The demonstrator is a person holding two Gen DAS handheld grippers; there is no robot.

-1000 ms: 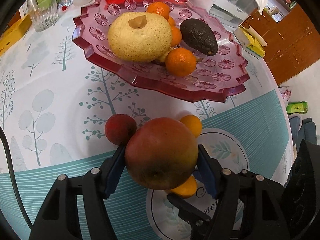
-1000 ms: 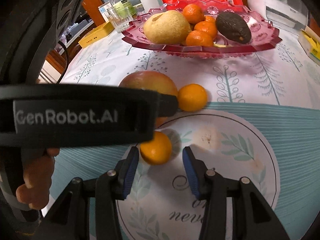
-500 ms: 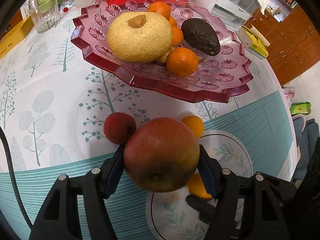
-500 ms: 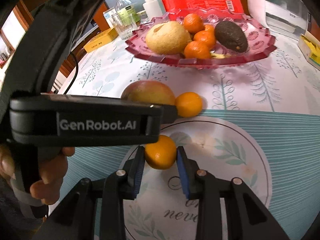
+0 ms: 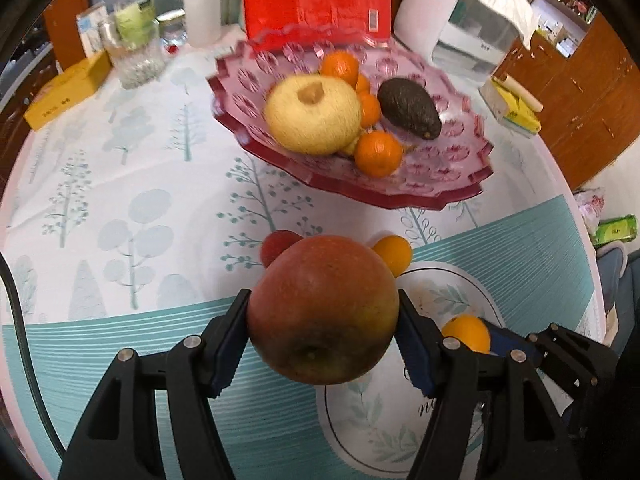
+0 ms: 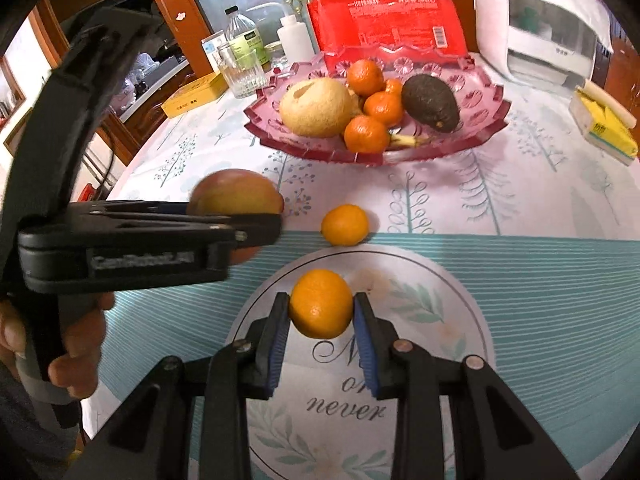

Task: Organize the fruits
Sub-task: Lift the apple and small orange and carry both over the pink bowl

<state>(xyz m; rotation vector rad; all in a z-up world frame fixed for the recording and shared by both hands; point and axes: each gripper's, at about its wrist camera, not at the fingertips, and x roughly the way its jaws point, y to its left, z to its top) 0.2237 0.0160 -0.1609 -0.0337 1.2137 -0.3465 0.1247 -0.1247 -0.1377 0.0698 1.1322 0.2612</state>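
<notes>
While both hands work over a tree-patterned tablecloth (image 5: 132, 184), the left gripper (image 5: 322, 312) pinches a large red-green apple (image 5: 322, 308) between its blue pads, low in the centre of the left wrist frame and lifted off the cloth. At bottom centre of the right wrist frame, the right gripper (image 6: 321, 312) clamps a small mandarin (image 6: 321, 303) between its fingers. A second mandarin (image 6: 345, 225) lies loose on the cloth mid-frame, and a small red fruit (image 5: 277, 243) peeks from behind the apple. Toward the upper middle sits a pink glass fruit dish (image 6: 486, 118) holding a yellow pear-like fruit (image 6: 316, 108), several mandarins and a dark avocado (image 6: 430, 103).
</notes>
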